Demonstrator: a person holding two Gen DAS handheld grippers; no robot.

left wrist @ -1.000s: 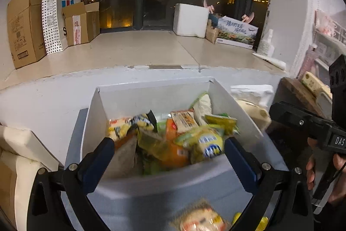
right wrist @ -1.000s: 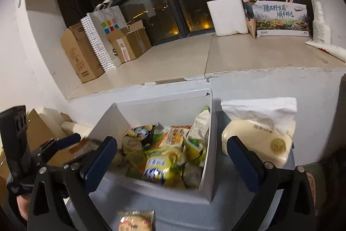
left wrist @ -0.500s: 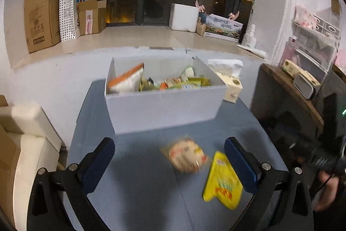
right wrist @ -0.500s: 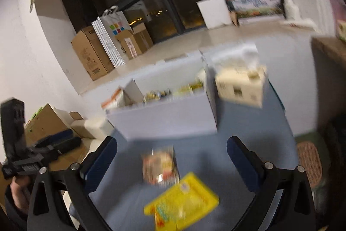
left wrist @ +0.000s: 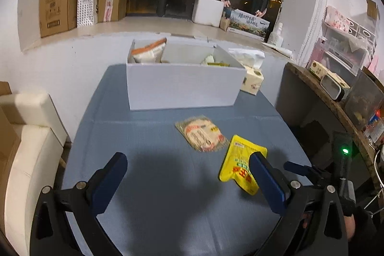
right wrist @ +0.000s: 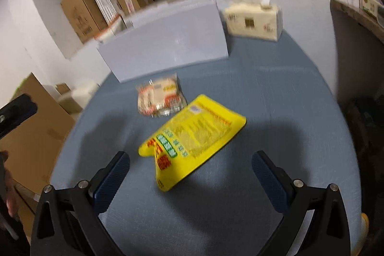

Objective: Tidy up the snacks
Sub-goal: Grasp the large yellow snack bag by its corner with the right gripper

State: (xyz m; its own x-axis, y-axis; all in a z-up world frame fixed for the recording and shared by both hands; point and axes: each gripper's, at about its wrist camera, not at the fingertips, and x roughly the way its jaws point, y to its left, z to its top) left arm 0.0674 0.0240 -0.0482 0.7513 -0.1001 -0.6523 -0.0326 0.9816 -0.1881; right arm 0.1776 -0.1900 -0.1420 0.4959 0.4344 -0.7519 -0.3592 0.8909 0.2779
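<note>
A white box with several snack packets in it stands at the far side of the blue table. A clear round-cake packet and a yellow pouch lie loose on the table in front of the box. My left gripper is open and empty, over the near table, left of the pouch. My right gripper is open and empty, with the yellow pouch just ahead between its fingers and the cake packet beyond. The white box shows behind.
A tissue pack stands right of the box; it also shows in the right wrist view. A wooden shelf with small items is at the right. A cream sofa is at the left. Cardboard boxes line the sill.
Both grippers have pulled back from over the box toward the near table edge and dropped lower. The two loose packets have come into view. Both grippers stay open.
</note>
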